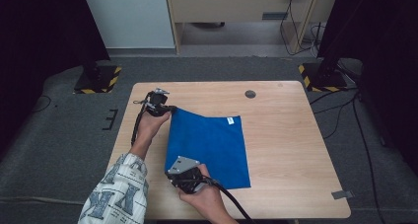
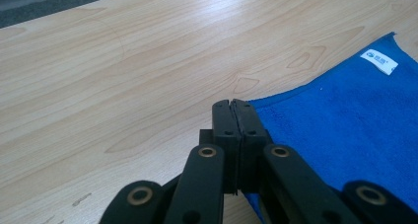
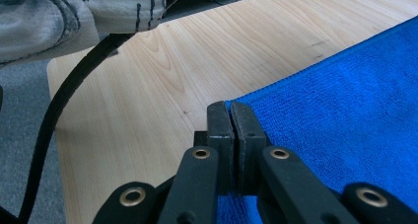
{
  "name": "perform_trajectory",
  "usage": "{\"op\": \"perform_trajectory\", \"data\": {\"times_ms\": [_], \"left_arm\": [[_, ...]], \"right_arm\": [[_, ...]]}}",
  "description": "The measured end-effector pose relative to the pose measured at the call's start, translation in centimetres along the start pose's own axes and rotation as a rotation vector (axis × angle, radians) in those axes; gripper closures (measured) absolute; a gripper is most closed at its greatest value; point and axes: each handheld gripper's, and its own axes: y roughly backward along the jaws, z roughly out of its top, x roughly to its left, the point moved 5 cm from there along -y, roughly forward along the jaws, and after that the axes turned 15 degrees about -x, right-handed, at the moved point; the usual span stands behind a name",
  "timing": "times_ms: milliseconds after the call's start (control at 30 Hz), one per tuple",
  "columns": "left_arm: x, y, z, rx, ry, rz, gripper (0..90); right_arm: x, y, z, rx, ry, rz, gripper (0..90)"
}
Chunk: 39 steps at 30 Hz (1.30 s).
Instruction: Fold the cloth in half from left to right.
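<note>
My left gripper [image 2: 231,104] is clamped tight on a corner of the blue cloth [image 2: 345,130], its far left one as the high view shows it. My right gripper [image 3: 230,107] pinches the cloth's near left corner the same way, jaws pressed together. The cloth lies spread flat on the table [image 1: 286,120], white tag [image 1: 230,120] at its far right corner.

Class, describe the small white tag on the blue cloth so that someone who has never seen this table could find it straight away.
Start at the wooden table and find the blue cloth spread on it. The white tag sits at the cloth's far right corner, the corner farthest from the left gripper and right gripper. It is the only white mark on the blue.
</note>
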Motion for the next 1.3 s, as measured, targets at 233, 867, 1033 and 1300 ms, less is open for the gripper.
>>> {"op": "perform_trajectory", "data": {"times_ms": [233, 867, 1033, 1300], "left_arm": [[1.1, 0.8, -0.3, 0.005, 0.007, 0.021, 89.4], [1.9, 2.0, -0.3, -0.015, 0.037, 0.031, 89.4], [-0.2, 0.0, -0.2, -0.01, 0.03, 0.004, 89.4], [-3.4, -3.4, -0.6, 0.012, 0.029, -0.039, 89.3]], "right_arm": [[0.6, -0.9, 0.6, -0.012, 0.002, 0.008, 88.2], [1.4, -1.6, 1.5, -0.035, -0.026, 0.015, 88.0], [0.0, 0.2, 0.3, -0.033, -0.041, -0.009, 87.9], [-2.0, 2.7, -1.9, -0.012, -0.066, -0.055, 87.9]]}}
